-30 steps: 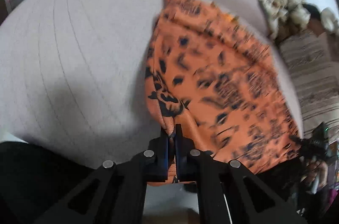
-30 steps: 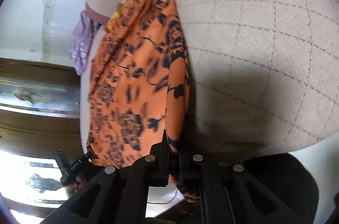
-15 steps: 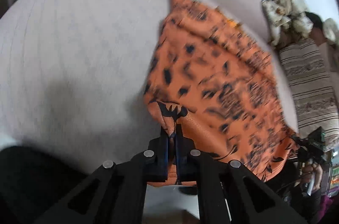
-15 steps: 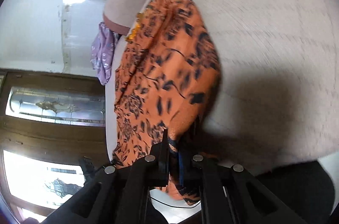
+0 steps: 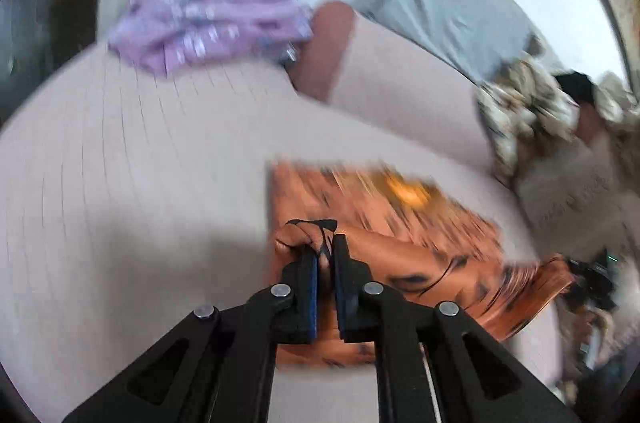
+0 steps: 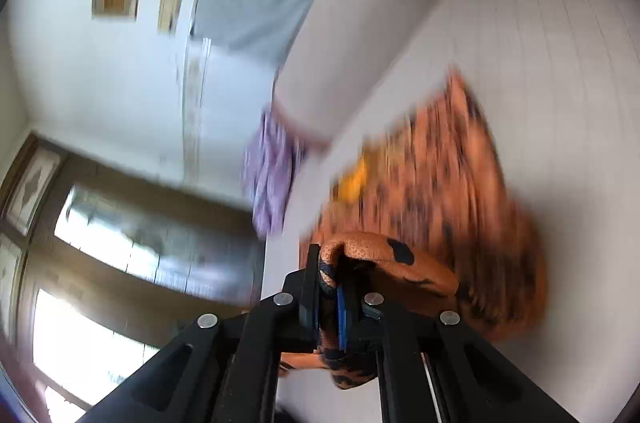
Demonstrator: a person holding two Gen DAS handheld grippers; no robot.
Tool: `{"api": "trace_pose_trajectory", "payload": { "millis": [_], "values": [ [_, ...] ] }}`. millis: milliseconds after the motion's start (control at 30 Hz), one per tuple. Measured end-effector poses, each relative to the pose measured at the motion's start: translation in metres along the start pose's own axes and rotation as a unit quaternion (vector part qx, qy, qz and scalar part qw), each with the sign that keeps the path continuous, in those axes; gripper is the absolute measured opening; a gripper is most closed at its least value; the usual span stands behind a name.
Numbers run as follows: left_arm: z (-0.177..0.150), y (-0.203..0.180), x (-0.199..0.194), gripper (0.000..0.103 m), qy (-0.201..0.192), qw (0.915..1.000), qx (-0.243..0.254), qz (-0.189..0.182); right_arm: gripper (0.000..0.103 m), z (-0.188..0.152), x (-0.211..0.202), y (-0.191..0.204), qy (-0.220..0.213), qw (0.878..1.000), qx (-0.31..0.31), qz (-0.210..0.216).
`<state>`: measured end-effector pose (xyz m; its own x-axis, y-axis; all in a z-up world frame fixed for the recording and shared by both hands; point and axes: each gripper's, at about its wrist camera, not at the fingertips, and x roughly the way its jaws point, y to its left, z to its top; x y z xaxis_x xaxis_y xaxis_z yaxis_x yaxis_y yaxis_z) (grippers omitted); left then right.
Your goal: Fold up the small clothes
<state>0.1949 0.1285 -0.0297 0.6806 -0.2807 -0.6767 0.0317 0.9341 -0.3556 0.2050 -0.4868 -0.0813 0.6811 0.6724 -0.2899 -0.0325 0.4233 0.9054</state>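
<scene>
Lying on the pale quilted bed [image 5: 120, 163], a purple garment [image 5: 208, 15] sat far left. The left gripper [image 5: 325, 251] pinched the orange patterned cloth [image 5: 400, 223] by one edge; the right gripper [image 6: 329, 271] clamped another edge, the cloth's middle blurred.

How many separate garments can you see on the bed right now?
2. The orange patterned garment lies mid-bed, pinched by both the left claw and the right claw. The purple garment sits bunched at the far edge. Blur could hide others.
</scene>
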Motion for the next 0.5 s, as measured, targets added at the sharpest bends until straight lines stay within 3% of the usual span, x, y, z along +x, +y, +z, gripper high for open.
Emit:
{"api": "trace_pose_trajectory", "payload": {
  "millis": [33,67,100,133,167,233,367,500],
  "values": [
    [0.009,0.003,0.026,0.035,0.008,0.9999,-0.004,0.008,0.013,0.011,0.007,-0.003,-0.016,1.0,0.002,-0.01],
    [0.015,0.008,0.059,0.055,0.027,0.999,-0.012,0.033,0.023,0.029,0.026,-0.016,-0.028,0.999,0.009,-0.029],
    [0.017,0.013,0.08,0.08,0.044,0.9975,-0.015,0.053,0.059,0.036,0.037,-0.024,-0.023,0.999,0.014,-0.04],
    [0.016,0.021,0.1,0.078,0.059,0.9954,-0.021,0.072,0.077,0.041,0.05,-0.037,-0.023,0.997,0.025,-0.072],
    [0.013,0.03,0.107,0.078,0.06,0.9935,-0.032,0.092,0.077,0.039,0.056,-0.048,-0.037,0.992,0.036,-0.113],
    [0.003,0.047,0.095,0.079,0.041,0.9938,-0.062,0.083,0.077,0.024,0.056,-0.052,-0.037,0.992,0.037,-0.111],
    [-0.024,0.054,0.048,0.079,0.001,0.9936,-0.074,0.086,0.077,-0.035,0.029,-0.034,-0.027,0.99,-0.021,-0.14],
    [-0.067,0.042,0.017,0.079,0.016,0.9939,-0.106,0.029,0.077,-0.084,0.016,-0.037,-0.002,0.987,-0.001,-0.162]
  ]
}}
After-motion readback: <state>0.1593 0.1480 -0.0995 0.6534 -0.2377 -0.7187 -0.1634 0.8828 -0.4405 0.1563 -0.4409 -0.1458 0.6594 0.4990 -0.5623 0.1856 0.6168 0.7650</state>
